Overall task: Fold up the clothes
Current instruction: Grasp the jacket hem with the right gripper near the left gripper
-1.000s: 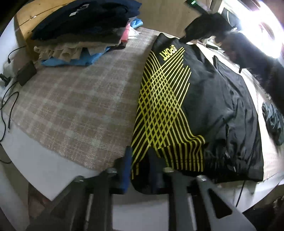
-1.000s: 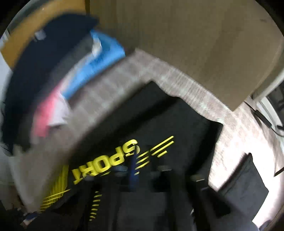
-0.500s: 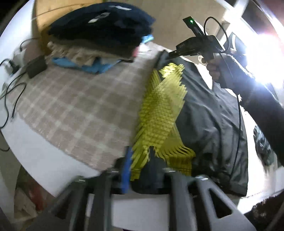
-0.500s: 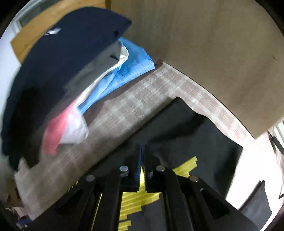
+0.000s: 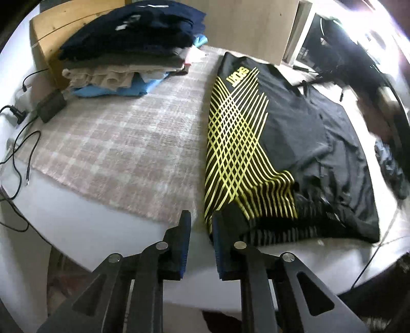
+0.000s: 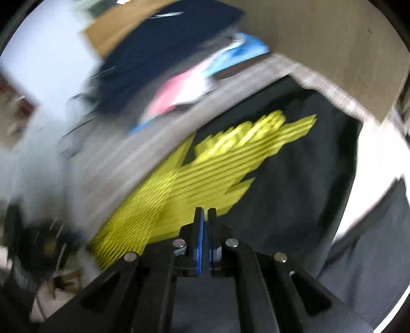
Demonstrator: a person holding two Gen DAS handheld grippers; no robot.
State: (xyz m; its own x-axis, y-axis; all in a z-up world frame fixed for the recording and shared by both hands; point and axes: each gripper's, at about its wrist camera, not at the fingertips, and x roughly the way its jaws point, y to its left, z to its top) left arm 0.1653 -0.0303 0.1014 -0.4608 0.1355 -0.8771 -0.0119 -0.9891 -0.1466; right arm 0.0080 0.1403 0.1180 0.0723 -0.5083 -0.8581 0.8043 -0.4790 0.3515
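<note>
A black shirt [image 5: 294, 143] with yellow crossing lines and a yellow SPORT print lies flat on the plaid cloth [image 5: 123, 143], folded along its left edge. My left gripper [image 5: 201, 230] is open and empty at the shirt's near left hem corner, which lies beside its right finger. The shirt also shows in the blurred right wrist view [image 6: 230, 164]. My right gripper [image 6: 205, 217] is shut and empty, held above the shirt's yellow print.
A stack of folded clothes [image 5: 128, 51] sits at the far left of the table, also in the right wrist view [image 6: 164, 64]. A black power adapter [image 5: 51, 106] and cables [image 5: 18, 143] lie at the left edge. Wooden boards [image 5: 256, 23] stand behind. A dark garment [image 5: 392, 166] lies at the right.
My left gripper opened and let go of the shirt's hem corner, which now lies flat. My right gripper released the collar end and swung back over the shirt, staying shut.
</note>
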